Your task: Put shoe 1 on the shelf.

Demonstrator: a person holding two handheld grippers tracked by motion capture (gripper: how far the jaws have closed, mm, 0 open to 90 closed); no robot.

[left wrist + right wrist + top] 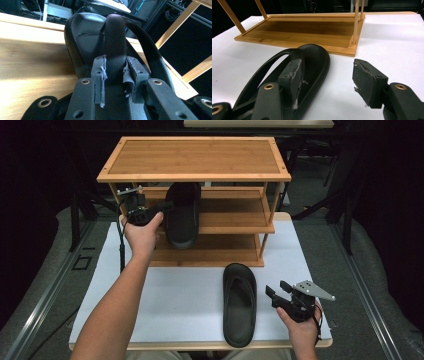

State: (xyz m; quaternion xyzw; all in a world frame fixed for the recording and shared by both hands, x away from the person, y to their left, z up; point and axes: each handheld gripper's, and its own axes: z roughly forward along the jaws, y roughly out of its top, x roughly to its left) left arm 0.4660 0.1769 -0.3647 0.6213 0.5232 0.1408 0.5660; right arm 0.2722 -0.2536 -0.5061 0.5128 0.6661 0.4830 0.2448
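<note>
Left gripper (161,208): we see it clamped on the strap of a black sandal (182,214), at the rack's (194,157) middle shelf, left side.
Right gripper (278,290): we see its jaws apart, near right of the table (190,295).
Second sandal (239,304): flat on the white tabletop, just left of that gripper.

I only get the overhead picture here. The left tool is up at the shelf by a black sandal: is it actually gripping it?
Observer: Yes. The left tool is shut on the strap of the sandal on the shelf.
Operator: And the right one?
Observer: The right tool is open, holding nothing.
Operator: Is it close to the sandal on the table?
Observer: One pad is over the sandal on the table; the other is over bare white tabletop.
</note>
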